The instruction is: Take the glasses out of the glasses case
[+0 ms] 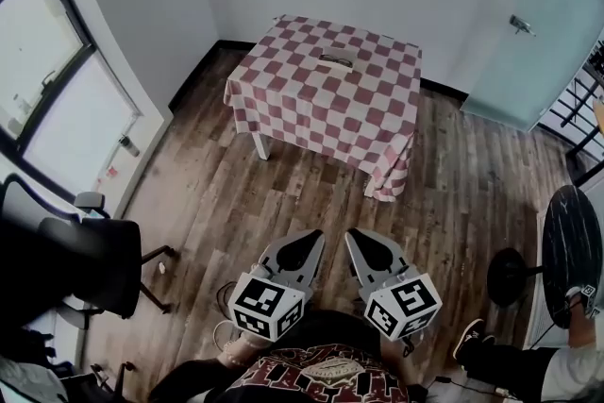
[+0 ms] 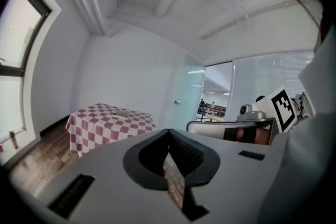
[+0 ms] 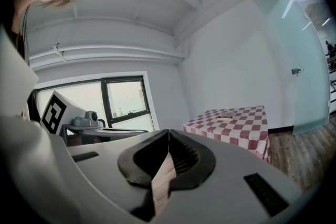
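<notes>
A small dark glasses case (image 1: 336,59) lies on the red-and-white checked table (image 1: 311,113) far across the room; it also shows as a speck in the left gripper view (image 2: 121,113) and the right gripper view (image 3: 227,116). Whether it holds glasses is too small to tell. My left gripper (image 1: 313,239) and right gripper (image 1: 356,238) hang side by side close to my body, well short of the table. Both have their jaws shut tip to tip with nothing between them (image 2: 168,131) (image 3: 168,132).
Wooden floor (image 1: 283,193) stretches between me and the table. A black office chair (image 1: 75,264) stands at the left by the window (image 1: 47,99). A round black table (image 1: 571,250) and another person's shoe and leg (image 1: 500,359) are at the right. A frosted glass door (image 1: 543,24) is at the far right.
</notes>
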Demonstrator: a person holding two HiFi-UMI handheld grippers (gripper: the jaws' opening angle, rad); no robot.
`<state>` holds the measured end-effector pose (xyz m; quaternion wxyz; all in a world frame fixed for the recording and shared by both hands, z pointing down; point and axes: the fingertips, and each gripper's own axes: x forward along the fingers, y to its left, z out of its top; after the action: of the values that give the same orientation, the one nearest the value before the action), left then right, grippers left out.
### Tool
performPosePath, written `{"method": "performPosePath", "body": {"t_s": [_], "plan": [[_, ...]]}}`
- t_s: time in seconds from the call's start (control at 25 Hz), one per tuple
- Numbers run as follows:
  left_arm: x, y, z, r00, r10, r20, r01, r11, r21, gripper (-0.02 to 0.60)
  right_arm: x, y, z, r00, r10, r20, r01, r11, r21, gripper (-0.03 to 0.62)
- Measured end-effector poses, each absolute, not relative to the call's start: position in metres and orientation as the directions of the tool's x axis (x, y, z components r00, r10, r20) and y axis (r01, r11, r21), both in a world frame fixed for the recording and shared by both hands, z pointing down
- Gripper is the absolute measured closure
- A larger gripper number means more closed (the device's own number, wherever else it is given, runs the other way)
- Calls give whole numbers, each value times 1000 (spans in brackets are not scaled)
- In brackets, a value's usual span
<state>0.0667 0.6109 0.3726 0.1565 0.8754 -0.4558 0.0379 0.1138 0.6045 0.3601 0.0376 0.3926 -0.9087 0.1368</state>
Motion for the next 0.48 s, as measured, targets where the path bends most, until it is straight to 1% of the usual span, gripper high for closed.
{"method": "performPosePath", "body": {"t_s": [0.48], "plan": [[32,533,375,618,-762,195,-782,-568,257,572,76,527,363,-673,-715,188,-739,639,-213,574]]}}
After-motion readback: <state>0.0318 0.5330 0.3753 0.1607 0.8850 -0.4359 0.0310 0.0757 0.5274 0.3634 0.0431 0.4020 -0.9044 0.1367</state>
